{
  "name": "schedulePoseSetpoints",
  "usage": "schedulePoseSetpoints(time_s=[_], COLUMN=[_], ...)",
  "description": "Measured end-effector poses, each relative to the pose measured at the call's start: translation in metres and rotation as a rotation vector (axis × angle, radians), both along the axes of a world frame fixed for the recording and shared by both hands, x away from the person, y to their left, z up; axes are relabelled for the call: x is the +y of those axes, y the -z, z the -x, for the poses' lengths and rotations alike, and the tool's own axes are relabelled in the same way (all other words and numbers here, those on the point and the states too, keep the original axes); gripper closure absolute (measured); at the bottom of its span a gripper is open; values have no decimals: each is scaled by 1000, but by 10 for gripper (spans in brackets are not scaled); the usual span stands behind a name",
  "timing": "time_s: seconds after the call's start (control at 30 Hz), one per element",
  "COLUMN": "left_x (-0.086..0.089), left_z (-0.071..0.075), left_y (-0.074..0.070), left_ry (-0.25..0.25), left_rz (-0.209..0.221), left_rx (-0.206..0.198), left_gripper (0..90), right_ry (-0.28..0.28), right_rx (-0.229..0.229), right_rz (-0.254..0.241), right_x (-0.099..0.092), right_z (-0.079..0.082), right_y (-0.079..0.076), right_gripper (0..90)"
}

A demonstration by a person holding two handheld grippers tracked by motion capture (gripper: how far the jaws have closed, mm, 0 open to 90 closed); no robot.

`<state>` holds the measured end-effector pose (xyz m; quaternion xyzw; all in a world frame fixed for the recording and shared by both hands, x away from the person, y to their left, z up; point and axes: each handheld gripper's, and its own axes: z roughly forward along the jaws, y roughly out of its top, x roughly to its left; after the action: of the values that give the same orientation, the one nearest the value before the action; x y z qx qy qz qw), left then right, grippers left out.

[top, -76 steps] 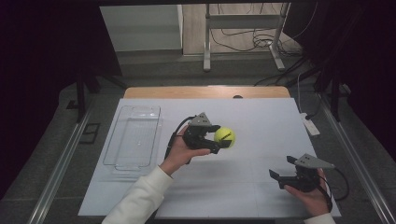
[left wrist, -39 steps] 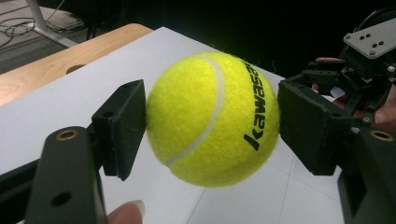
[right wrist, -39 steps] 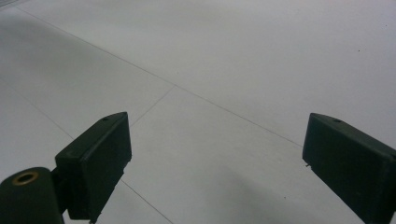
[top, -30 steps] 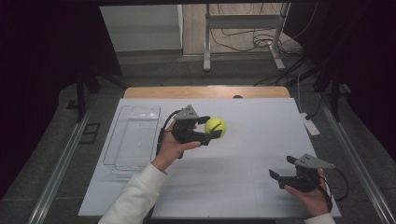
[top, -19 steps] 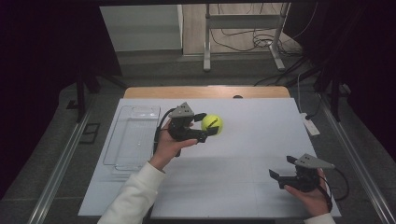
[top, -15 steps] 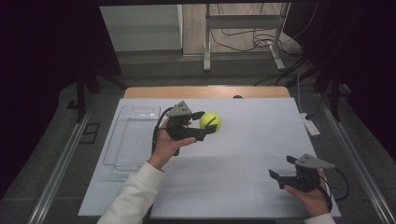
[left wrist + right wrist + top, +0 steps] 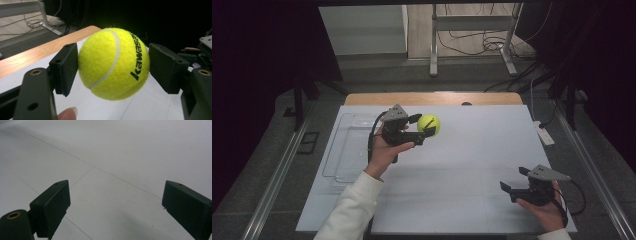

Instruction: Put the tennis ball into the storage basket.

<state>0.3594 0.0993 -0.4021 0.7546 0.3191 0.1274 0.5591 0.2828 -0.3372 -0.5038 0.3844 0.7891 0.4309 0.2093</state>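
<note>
**A:** Half done, I'd judge. One tennis ball [image 7: 429,123] is off the table and pinched in the left gripper [image 7: 424,128], both black pads pressed against its sides, so the pickup is finished.

**B:** Where does it sit exactly?

**A:** In the high view it hangs above the white table [image 7: 472,165], toward the far side, just right of the clear plastic tray [image 7: 343,150]. The tray looks empty, and the ball is near it but not over it.

**B:** So what's left?

**A:** Likely carrying the ball across and letting it go in the tray, though that's my guess from how things lie.

**B:** And the right gripper [image 7: 515,185]?

**A:** Idle near the table's near right corner, well apart from the ball. In the right gripper view its jaws are spread wide with only bare table between them.

**B:** Which way does the ball point?

**A:** A sphere has no long axis, so only the markings give direction. In the left gripper view the ball [image 7: 113,63] shows its black "Kawasaki" lettering on the right half, running up the curve from lower middle to upper right. The pale seam arcs from the top down to the lower left. The pads grip it across its widest part, left and right of the seam.
</note>
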Motion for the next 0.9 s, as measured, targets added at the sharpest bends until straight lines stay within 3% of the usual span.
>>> schedulePoseSetpoints(time_s=[0.9], left_x=[22], left_z=[-3], left_y=[-6], left_ry=[-85], left_rz=[6], left_rx=[-15], left_gripper=[277], right_ry=[0], right_rx=[1], right_rz=[1], right_x=[0], right_z=[0], right_y=[0], right_gripper=[88])
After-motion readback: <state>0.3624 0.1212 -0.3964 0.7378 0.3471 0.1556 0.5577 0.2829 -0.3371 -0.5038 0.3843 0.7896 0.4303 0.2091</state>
